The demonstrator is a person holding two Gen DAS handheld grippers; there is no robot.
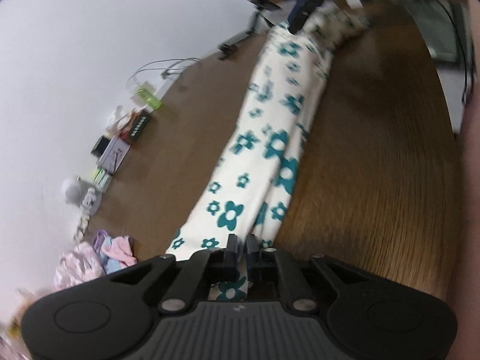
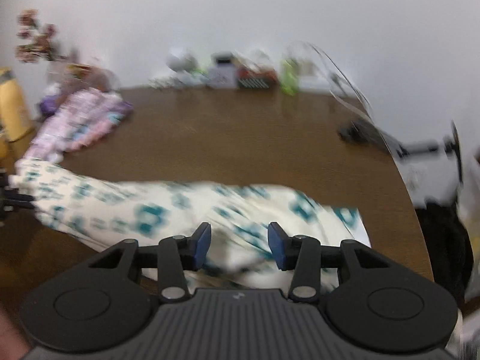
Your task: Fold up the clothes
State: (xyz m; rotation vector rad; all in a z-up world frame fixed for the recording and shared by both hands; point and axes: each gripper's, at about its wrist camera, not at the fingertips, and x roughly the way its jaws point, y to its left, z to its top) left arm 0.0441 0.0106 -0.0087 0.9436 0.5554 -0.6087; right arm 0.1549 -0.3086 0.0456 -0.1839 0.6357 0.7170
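Observation:
A white garment with teal flowers (image 1: 270, 150) lies stretched in a long strip across the brown wooden table (image 1: 375, 180). My left gripper (image 1: 243, 250) is shut on one end of the garment. In the right wrist view the same garment (image 2: 180, 210) runs from left to right, blurred. My right gripper (image 2: 239, 241) is open just above the garment's other end, with nothing between its blue pads (image 2: 201, 244). The right gripper also shows at the far end in the left wrist view (image 1: 303, 9).
A pile of pink and purple clothes (image 2: 81, 120) lies at the table's far left corner, also seen in the left wrist view (image 1: 99, 255). Small boxes and a green bottle (image 2: 289, 75) line the wall. A yellow object (image 2: 12, 102) stands at left. Cables lie at right.

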